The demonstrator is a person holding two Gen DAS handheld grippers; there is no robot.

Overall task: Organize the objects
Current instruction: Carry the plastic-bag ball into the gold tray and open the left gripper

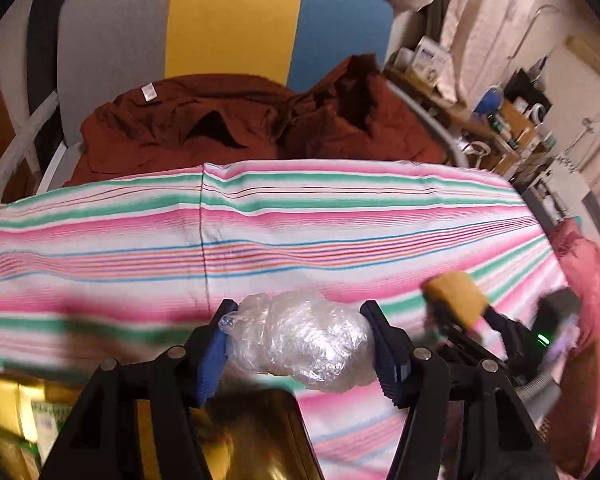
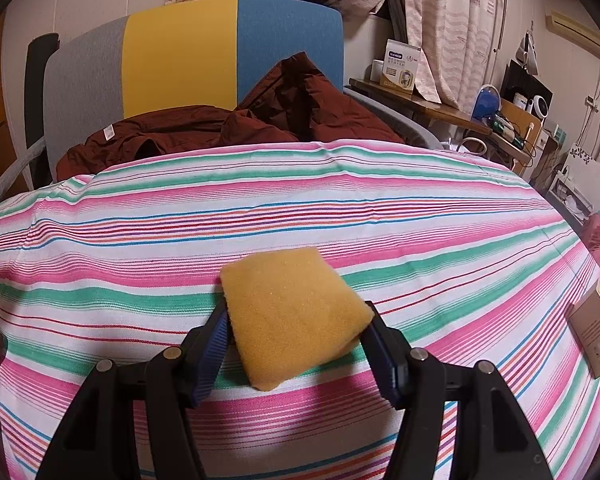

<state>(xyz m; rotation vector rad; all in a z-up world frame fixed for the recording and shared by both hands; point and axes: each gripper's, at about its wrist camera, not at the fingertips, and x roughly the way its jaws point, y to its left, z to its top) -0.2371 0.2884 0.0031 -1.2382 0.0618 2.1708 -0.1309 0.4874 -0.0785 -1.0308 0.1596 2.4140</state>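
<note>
The left gripper [image 1: 298, 344] has its two fingers pressed against the ends of a crumpled ball of clear plastic wrap [image 1: 300, 342], partly closed around it and holding it above the striped bedsheet [image 1: 260, 216]. Just below it, at the bottom of the left wrist view, lies a shiny gold tin [image 1: 256, 436]. The right gripper [image 2: 296, 328] is about half open and clamped on a yellow sponge [image 2: 296, 316], which sits tilted between the blue pads above the same sheet. A brown cardboard box [image 2: 592, 332] rests on the sheet off to the right. Farther back, a dark red garment [image 2: 236, 128] lies bunched against the grey, yellow and blue headboard [image 2: 180, 56], with a cluttered wooden shelf [image 2: 420, 106] beyond on the right.
</note>
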